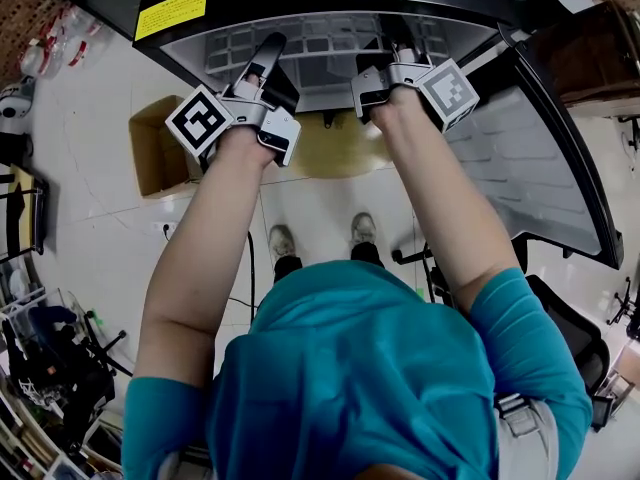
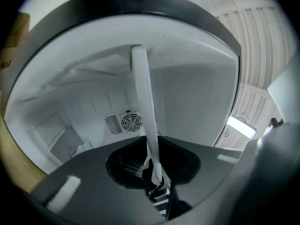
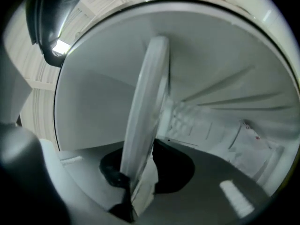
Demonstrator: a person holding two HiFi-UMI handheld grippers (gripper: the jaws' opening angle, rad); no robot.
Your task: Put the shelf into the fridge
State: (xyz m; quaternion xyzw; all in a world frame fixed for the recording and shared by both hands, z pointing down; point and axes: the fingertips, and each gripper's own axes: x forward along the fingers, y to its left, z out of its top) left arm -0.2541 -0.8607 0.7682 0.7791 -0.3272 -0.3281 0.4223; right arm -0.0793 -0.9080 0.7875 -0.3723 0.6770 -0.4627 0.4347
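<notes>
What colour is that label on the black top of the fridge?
Yellow, with dark print; the label shows best in the head view.

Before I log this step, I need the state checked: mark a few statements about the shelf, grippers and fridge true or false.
The left gripper and right gripper each clamp the shelf edge. True.
The fridge door is closed. False: it stands open, at the right.
A cardboard box sits on the floor at the left. True.
The shelf lies on the floor. False: the grippers hold it up at the fridge.
</notes>
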